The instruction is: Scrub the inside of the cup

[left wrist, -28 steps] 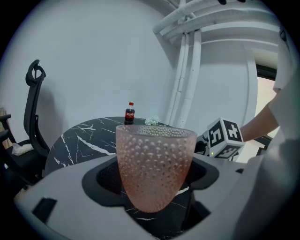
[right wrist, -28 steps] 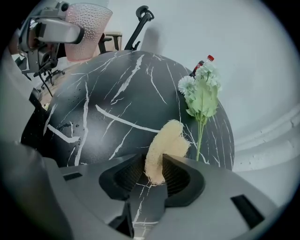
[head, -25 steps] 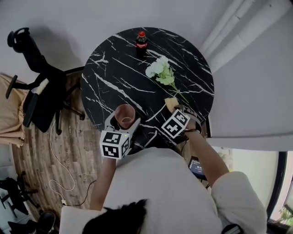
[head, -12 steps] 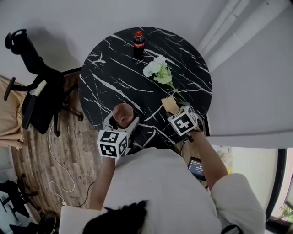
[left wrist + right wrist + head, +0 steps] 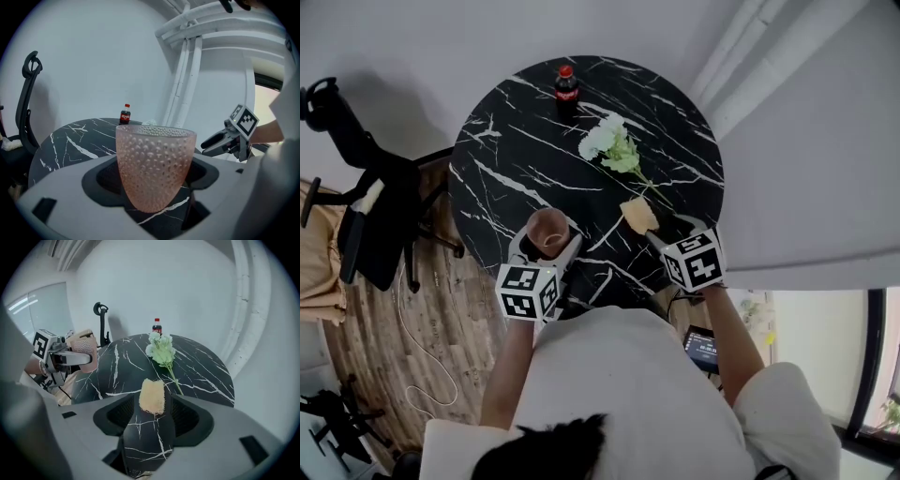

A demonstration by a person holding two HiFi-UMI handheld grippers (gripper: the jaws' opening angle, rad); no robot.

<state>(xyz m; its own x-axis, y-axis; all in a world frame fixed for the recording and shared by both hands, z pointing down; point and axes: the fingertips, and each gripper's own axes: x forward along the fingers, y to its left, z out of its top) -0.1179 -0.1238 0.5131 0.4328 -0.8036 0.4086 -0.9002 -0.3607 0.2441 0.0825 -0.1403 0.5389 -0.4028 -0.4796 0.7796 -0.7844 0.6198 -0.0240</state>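
The left gripper [image 5: 549,242] is pinching the cup [image 5: 154,164]; the right gripper [image 5: 151,420] (jaws just opening, empty) is releasing the sponge [image 5: 152,396]; setting the cup down seems next.

**A:** Entry one, left tool [image 5: 549,242]: condition?

**B:** Jaws closed on the dimpled pink cup [image 5: 154,164], one pad against each side of its wall. Its marker cube [image 5: 527,291] faces up. The bare left forearm [image 5: 511,361] reaches straight forward from the torso.

**A:** Entry two, right tool [image 5: 151,413]?

**B:** Jaws wide apart, having just been opening. A yellow sponge [image 5: 152,396] shows in the gap near the tips, and neither pad presses on it. The tool is pitched steeply down. The bare right forearm [image 5: 727,337] angles in from an elbow held out to the person's right, with a white sleeve [image 5: 787,403] above it.

**A:** Spacing?

**B:** The tools sit side by side, well apart, both ahead of the chest.
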